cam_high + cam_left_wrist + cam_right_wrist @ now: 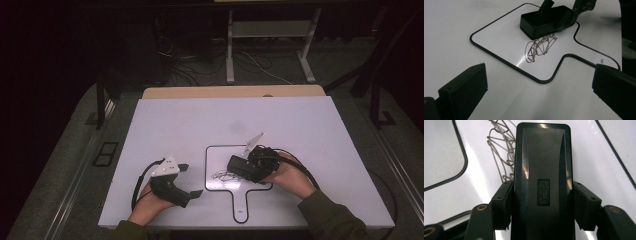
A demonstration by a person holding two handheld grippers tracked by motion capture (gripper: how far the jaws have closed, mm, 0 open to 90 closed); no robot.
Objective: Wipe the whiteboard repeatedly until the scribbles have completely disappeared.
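With the right gripper (540,207) clamped on the eraser (541,170) beside the scribble (540,46) on the whiteboard (499,37), keep the eraser flat and sweep across the ink; left gripper (536,95) idles spread.
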